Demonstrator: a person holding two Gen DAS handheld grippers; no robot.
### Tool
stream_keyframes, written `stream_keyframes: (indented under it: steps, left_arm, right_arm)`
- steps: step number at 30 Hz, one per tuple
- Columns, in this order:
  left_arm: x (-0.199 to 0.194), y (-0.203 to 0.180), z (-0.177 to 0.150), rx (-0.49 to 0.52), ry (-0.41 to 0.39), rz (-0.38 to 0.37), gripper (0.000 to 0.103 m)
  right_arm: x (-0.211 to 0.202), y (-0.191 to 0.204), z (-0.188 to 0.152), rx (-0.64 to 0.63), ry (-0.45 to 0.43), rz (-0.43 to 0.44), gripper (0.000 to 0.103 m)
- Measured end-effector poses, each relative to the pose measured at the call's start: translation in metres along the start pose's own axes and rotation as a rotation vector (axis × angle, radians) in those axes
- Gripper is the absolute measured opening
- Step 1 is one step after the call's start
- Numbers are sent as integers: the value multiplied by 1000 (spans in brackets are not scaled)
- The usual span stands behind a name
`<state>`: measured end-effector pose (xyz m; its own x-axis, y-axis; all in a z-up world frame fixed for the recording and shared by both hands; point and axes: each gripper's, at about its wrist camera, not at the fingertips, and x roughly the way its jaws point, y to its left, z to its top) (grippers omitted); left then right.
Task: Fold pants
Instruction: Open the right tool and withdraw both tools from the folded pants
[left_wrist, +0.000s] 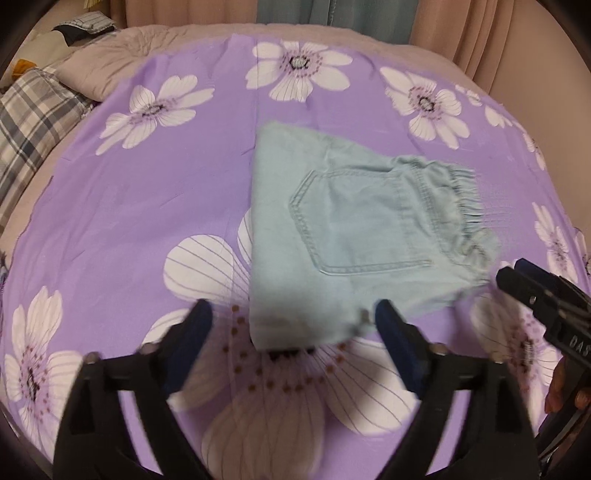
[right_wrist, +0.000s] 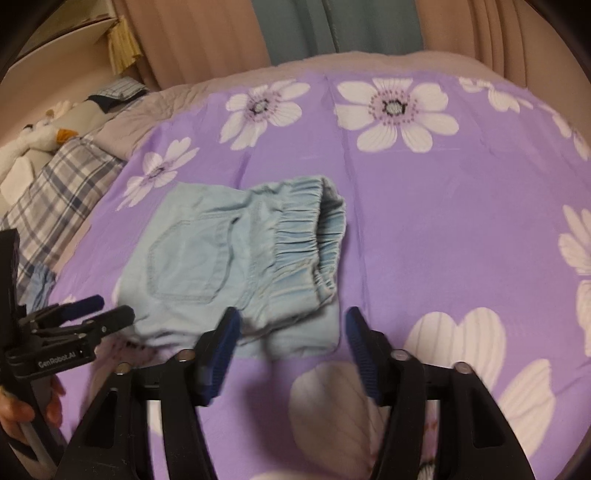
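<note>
Pants (left_wrist: 354, 236): folded compact, pocket up, flat on purple sheet (left_wrist: 147, 206).
Left gripper (left_wrist: 293, 325): spread, empty, near hem.
Right gripper (right_wrist: 291, 332): spread, empty, clear of waistband (right_wrist: 314, 236); fold likely done.

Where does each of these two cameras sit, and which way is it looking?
Left wrist: sits on the left gripper, looking forward over the folded pants on the flowered sheet; the right gripper shows at right.
Right wrist: sits on the right gripper, facing the pants; the left gripper shows at left.
Shared: pants, sheet, curtains.
</note>
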<state>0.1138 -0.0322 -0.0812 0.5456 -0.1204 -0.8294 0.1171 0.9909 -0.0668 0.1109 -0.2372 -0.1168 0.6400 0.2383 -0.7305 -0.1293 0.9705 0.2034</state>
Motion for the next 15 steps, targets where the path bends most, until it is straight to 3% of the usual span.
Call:
stream_keyframes:
  steps: [2, 6, 15]
  left_arm:
    - [-17, -4, -2, -2, -15, 7, 103]
    - [-48, -16, -8, 26, -39, 63, 103]
    - [-95, -25, -27, 18, -94, 48, 103]
  right_arm:
    - [-11, 3, -1, -3, -10, -9, 75]
    - [-33, 8, -5, 2, -23, -1, 93]
    - [-72, 28, -14, -61, -90, 8, 99]
